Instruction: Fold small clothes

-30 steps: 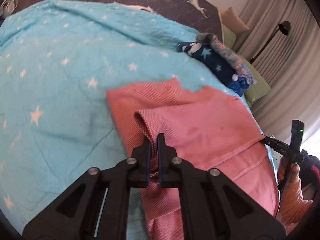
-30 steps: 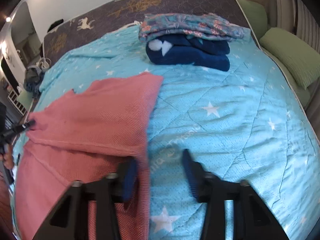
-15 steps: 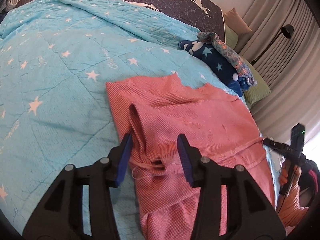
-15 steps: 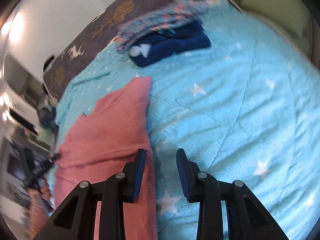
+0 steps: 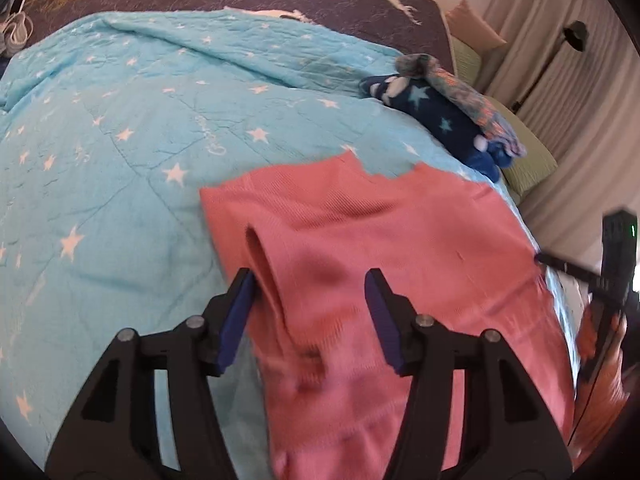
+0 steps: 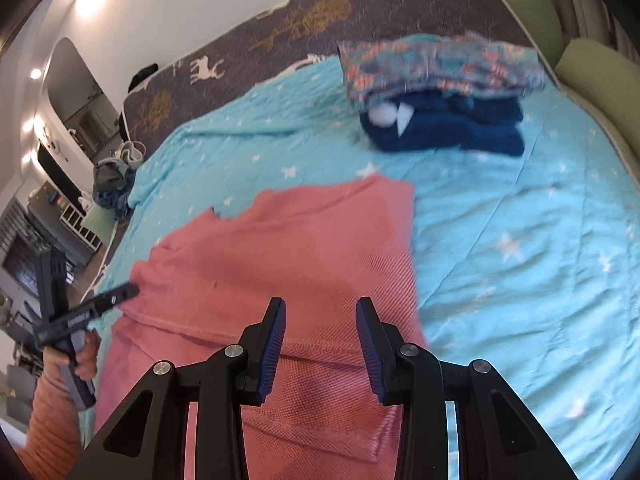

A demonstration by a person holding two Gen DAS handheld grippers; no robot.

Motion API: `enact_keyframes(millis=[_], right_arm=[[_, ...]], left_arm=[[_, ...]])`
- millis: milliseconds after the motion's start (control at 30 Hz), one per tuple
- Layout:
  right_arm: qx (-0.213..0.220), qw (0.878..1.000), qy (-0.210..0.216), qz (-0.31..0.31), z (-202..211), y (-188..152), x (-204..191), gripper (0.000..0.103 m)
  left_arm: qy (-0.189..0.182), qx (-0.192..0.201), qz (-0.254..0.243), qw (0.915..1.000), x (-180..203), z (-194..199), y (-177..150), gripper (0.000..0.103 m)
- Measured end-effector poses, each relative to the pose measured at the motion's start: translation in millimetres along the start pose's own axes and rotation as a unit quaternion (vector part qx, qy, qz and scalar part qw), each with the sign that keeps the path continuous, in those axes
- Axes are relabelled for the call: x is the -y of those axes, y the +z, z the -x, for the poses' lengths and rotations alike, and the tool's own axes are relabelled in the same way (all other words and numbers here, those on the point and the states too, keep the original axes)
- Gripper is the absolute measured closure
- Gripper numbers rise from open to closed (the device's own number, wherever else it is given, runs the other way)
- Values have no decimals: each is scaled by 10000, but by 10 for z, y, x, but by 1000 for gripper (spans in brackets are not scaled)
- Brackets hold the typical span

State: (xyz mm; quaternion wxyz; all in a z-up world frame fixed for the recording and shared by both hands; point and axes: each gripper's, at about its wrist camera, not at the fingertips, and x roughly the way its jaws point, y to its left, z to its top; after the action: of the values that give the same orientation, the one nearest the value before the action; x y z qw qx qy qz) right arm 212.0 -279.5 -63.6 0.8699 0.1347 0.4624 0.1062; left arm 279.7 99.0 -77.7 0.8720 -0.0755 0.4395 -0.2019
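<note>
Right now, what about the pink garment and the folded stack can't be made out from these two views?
- Pink garment: near hem, left wrist view, hidden behind left gripper, blurred.
- Its near edge, right wrist view, cut off behind right gripper.
- Folded stack: item count unclear, blurred, layers overlap.

Both views bright, evenly lit. Strong fisheye bending with black vignette at corners. Right wrist view: ceiling lights (image 6: 35, 74) glare on the white wall (image 6: 168, 12); folded clothes stack (image 6: 436, 92) smeared by motion blur. Left wrist view: pink garment (image 5: 400, 264) soft and blurred near the bottom; blue bedspread (image 5: 120, 160) sharper. Shadows faint
</note>
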Motion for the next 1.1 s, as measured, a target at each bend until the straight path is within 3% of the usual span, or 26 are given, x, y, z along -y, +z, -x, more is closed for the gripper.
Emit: enact_keyframes(millis=[33,67,167,267,333,367,433,533,600,667,733,767,800,833,1000,1100], right_arm=[[-31,10000,28,-48,-24,-30,13,66],[-53,9999,38,-90,-43,-53,28,66],[-79,9999,-75,-76,-46,-111,65,66],[-118,9998,-141,-58,-55,-144,147,66],[-137,9997,-44,-179,-78,-160,202,66],[-126,9997,-37,-201,-85,-154,208,66],[-80,9998,-76,-183,-71,-173,195,66],[-70,9998,-140,-81,-61,-190,163,66],[-72,9998,-137,-91,-62,-188,163,65],[-72,9998,-122,-130,-65,-184,169,65],[-62,9998,-120,-125,-65,-185,171,65],[-55,9998,-123,-123,-62,-193,169,65],[-50,9998,-119,-127,-61,-194,172,65],[-48,9998,-115,-132,-61,-195,175,65],[-38,9998,-68,-155,-43,-201,194,65],[-50,9998,-21,-174,-55,-202,214,65]], left_arm=[[-42,5,73,10000,-6,-16,33,80],[-286,-1,151,9995,-5,7,62,97],[-595,344,222,9974,43,276,-15,97],[54,317,445,9985,-93,423,-130,96],[273,163,651,9974,-248,402,-194,91],[355,65,847,9958,-334,399,-238,88],[142,41,1054,9943,-396,444,-333,80],[-153,196,741,9969,-204,556,-422,67],[-353,243,465,9980,-37,587,-450,64],[-269,251,95,9993,116,550,-435,54],[59,173,-212,9996,217,431,-395,56],[145,71,-253,9995,234,373,-372,82],[215,-53,-254,9994,237,300,-347,96],[224,-107,-188,9995,224,271,-329,95],[-188,401,-180,9989,215,679,-523,95],[30,128,-66,9999,63,605,-646,93]])
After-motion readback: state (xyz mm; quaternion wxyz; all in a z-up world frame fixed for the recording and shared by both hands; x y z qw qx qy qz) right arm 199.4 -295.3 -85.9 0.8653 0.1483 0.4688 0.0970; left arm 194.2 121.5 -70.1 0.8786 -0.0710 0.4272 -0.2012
